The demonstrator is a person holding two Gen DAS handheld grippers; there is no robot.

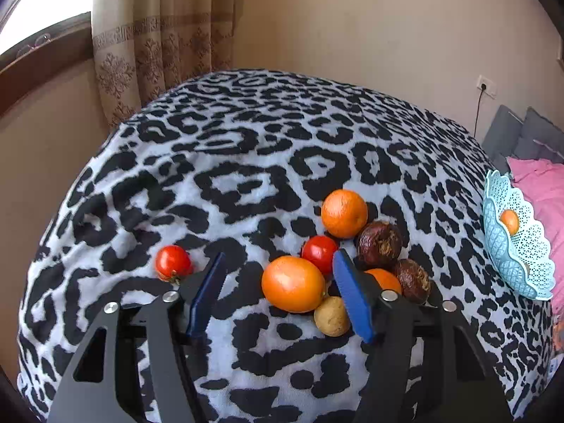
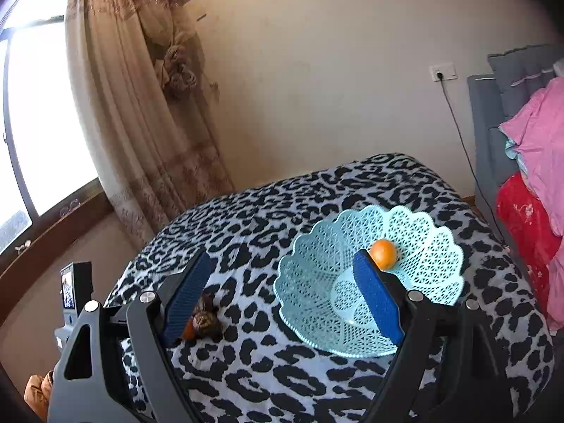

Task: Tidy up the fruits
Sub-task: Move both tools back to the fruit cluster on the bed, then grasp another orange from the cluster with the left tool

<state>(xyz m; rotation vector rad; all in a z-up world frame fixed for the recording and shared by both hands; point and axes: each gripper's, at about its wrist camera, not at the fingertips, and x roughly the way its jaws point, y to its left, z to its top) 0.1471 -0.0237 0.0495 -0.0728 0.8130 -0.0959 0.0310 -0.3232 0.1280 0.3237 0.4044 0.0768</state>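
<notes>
- The left tool (image 1: 278,292) is spread wide and grips nothing; between its blue pads (image 1: 352,299) sits a large orange (image 1: 293,283) on the leopard-print bed (image 1: 246,162).
- Touching that orange: a small tan fruit (image 1: 331,316) just in front, a red tomato (image 1: 319,252) just behind.
- Further back lies a second orange (image 1: 344,213), beside two dark brown fruits (image 1: 379,243) — a third orange (image 1: 386,279) is half hidden behind the right pad.
- A lone tomato (image 1: 172,262) rests left of the left pad, apart from the pile.
- The right tool (image 2: 285,292) also stands wide open, empty, above the bed (image 2: 282,370).
- Beyond its right pad, a light-blue lattice basket (image 2: 317,275) holds one orange (image 2: 383,253).
</notes>
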